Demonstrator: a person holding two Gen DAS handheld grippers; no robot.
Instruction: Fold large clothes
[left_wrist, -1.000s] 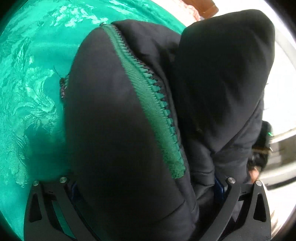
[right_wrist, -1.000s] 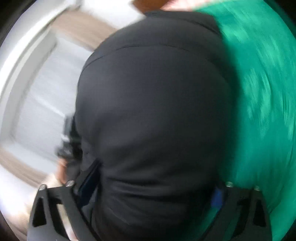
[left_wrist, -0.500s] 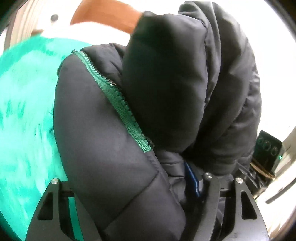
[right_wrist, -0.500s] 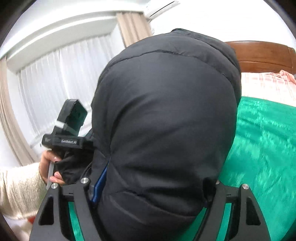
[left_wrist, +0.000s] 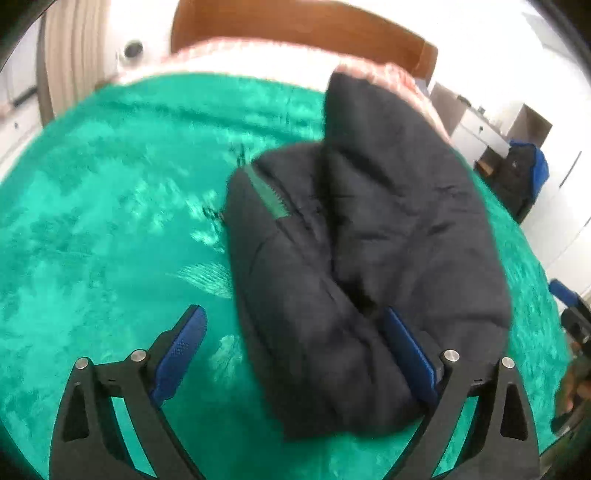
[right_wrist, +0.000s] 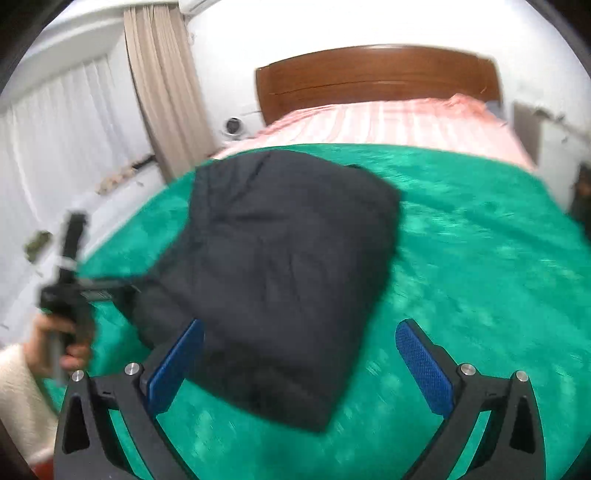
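Observation:
A dark puffy jacket (left_wrist: 369, 251) with a green zipper (left_wrist: 271, 195) lies folded in a thick bundle on the green bedspread (left_wrist: 92, 240). My left gripper (left_wrist: 295, 350) hovers over its near end with jaws opening wide; one blue pad (left_wrist: 410, 354) is over the fabric, the other over the bedspread, and neither presses on it. In the right wrist view the same jacket (right_wrist: 280, 266) lies below my right gripper (right_wrist: 301, 365), whose jaws are also opening, with nothing gripped. At the left, a hand (right_wrist: 55, 343) in a cream sleeve holds the left tool.
A wooden headboard (right_wrist: 376, 77) and a pink striped sheet (right_wrist: 388, 122) lie beyond the green bedspread (right_wrist: 480, 258). Curtains (right_wrist: 162, 92) hang at the left. White cabinets and a dark-blue bag (left_wrist: 524, 173) stand at the right of the bed.
Both grippers held the jacket bundle close to the cameras; now they have let go, widened and lifted back. The jacket rests on the bedspread.

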